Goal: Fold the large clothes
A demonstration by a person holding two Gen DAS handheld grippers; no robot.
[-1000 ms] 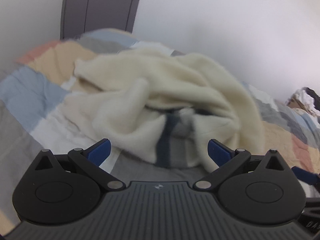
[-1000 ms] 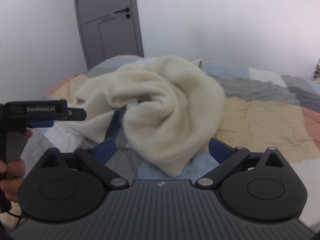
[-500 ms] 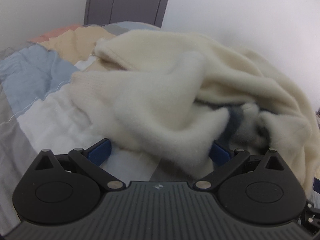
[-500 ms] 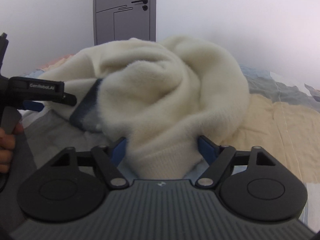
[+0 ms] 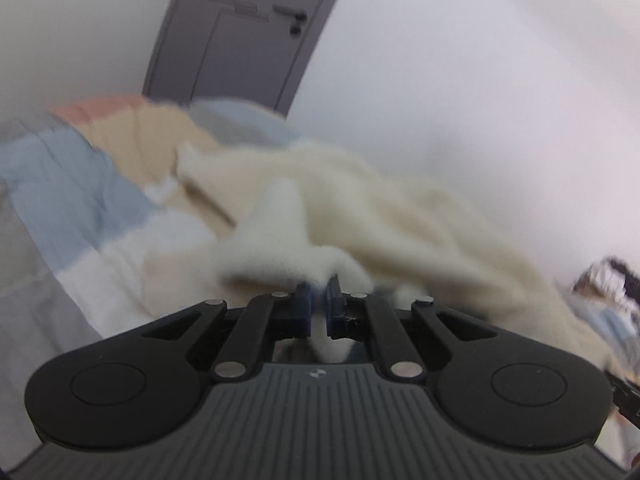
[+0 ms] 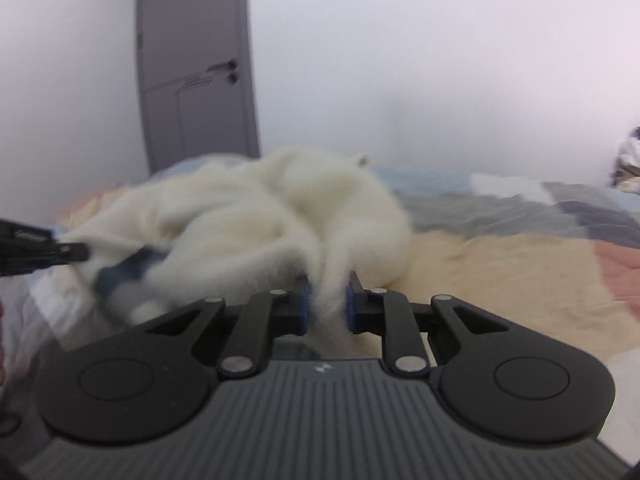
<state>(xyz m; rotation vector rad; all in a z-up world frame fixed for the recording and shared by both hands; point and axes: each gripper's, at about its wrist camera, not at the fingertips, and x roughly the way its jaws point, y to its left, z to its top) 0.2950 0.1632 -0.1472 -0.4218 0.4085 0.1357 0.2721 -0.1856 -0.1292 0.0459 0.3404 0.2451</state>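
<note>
Heaped on the patchwork quilted bed (image 6: pixel 500 264): fluffy cream fleece garment (image 6: pixel 260 216). Left claw (image 5: pixel 318 300) pressed together, pinching a fleece edge; right claw (image 6: pixel 326 300) closing, fleece bunched between. Likely risk: thin pinch slipping, or grabbing several layers. Blurred throughout; hems, sleeves and dark blue patch indistinct.

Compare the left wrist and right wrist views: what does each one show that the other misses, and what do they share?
Only the left wrist view shows the left gripper shut on a fold of the cream garment. Only the right wrist view shows the right gripper, jaws closing with fleece between them, and the left one from the side at the frame's left edge. Both show the patchwork quilt and grey door.
</note>
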